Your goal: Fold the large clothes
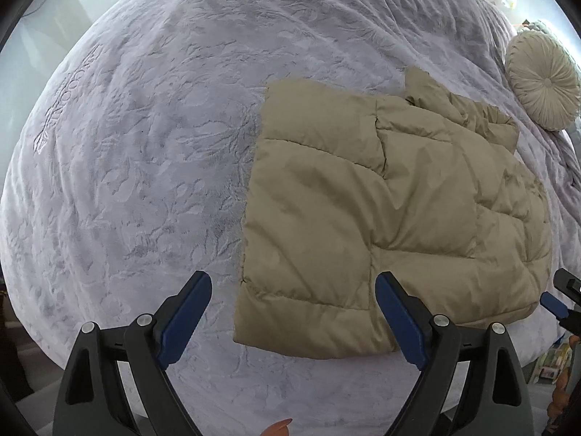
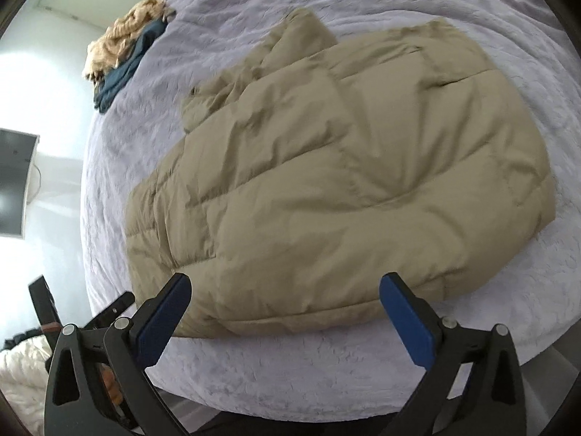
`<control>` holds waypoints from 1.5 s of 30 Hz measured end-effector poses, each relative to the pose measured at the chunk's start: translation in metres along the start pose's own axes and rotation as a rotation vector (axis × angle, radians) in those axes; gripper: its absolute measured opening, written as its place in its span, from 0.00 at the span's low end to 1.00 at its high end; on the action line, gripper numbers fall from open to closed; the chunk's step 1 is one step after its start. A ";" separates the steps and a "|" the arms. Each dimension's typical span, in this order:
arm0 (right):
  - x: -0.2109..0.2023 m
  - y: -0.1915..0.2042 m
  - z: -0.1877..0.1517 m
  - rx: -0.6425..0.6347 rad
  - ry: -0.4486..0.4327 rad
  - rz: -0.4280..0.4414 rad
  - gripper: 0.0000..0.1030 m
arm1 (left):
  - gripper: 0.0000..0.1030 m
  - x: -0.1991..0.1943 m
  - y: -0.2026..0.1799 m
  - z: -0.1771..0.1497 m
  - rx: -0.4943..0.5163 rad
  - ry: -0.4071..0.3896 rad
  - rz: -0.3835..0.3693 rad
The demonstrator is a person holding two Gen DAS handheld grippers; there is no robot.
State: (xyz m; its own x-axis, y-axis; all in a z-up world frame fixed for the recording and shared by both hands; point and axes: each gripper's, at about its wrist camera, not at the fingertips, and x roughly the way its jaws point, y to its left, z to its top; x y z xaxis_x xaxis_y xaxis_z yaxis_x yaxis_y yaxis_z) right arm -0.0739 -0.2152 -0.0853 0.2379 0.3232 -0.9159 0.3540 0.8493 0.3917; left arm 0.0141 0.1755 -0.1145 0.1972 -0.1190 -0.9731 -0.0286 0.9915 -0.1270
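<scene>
A tan quilted puffer jacket lies folded flat on a lavender plush bedspread. In the right wrist view the jacket fills the middle. My left gripper is open and empty, above the jacket's near left corner. My right gripper is open and empty, above the jacket's near edge. The right gripper's blue pad shows at the right edge of the left wrist view.
A round pleated cream cushion sits at the far right of the bed. A pile of tan and dark blue clothes lies at the far edge. A dark screen hangs on the wall. The bed's near edge is just below the grippers.
</scene>
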 end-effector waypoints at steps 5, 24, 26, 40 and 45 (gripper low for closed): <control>0.010 0.014 -0.009 -0.052 0.039 -0.042 1.00 | 0.90 0.003 0.002 0.002 0.021 -0.010 0.026; 0.042 0.045 0.014 -0.185 0.083 -0.074 0.20 | 0.89 0.090 0.084 0.053 -0.079 0.156 -0.572; 0.048 0.049 0.016 -0.205 0.087 -0.087 0.20 | 0.89 0.107 0.076 0.059 -0.045 0.203 -0.652; 0.051 0.033 0.051 -0.187 -0.057 -0.082 0.20 | 0.31 0.155 0.019 0.073 0.118 0.344 -0.789; 0.073 0.027 0.075 -0.195 -0.079 -0.055 0.20 | 0.22 0.111 0.000 0.071 0.140 0.323 -0.738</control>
State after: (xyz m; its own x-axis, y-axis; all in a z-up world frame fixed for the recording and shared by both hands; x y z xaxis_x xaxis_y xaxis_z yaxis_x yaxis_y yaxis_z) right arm 0.0204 -0.1999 -0.1348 0.2962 0.2472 -0.9226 0.1882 0.9319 0.3101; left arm 0.1054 0.1662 -0.2091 -0.1755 -0.7317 -0.6587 0.1253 0.6470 -0.7521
